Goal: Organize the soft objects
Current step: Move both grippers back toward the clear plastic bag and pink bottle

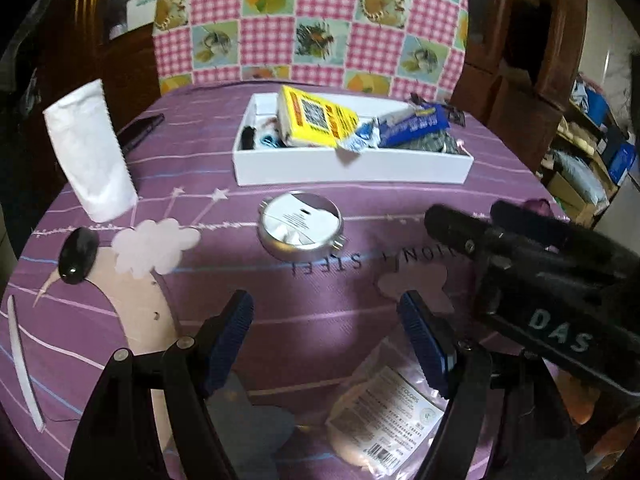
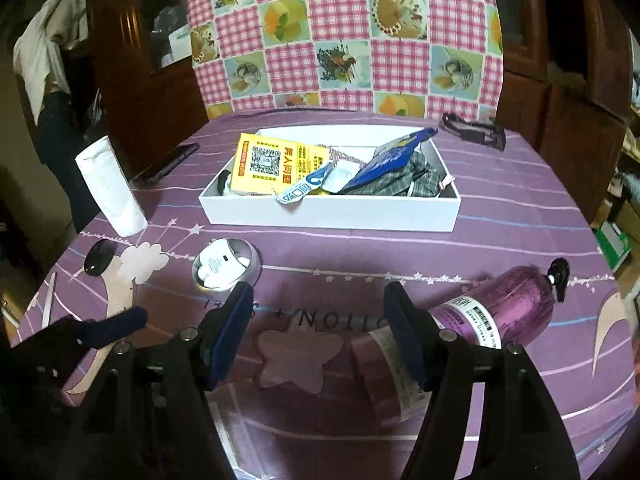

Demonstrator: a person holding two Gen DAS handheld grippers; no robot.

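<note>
A clear packet [image 1: 384, 420] with a peach-coloured soft pad inside lies on the purple cloth. It sits just below my left gripper [image 1: 326, 320], nearer its right finger. That gripper is open and its pads touch nothing. A white box [image 1: 352, 168] farther back holds a yellow packet [image 1: 316, 116], a blue wrapper and grey plaid fabric [image 2: 404, 182]. My right gripper [image 2: 320, 320] hangs open over the cloth with nothing between its fingers. It shows as a black body [image 1: 520, 264] at the right of the left wrist view.
A purple pump bottle [image 2: 500, 312] lies on its side by the right gripper's right finger. A round metal tin [image 1: 300, 226], a white pouch [image 1: 88, 148], a black oval object [image 1: 78, 256] and a dark phone [image 1: 140, 130] sit left and centre. A black item [image 2: 474, 128] is at the back right.
</note>
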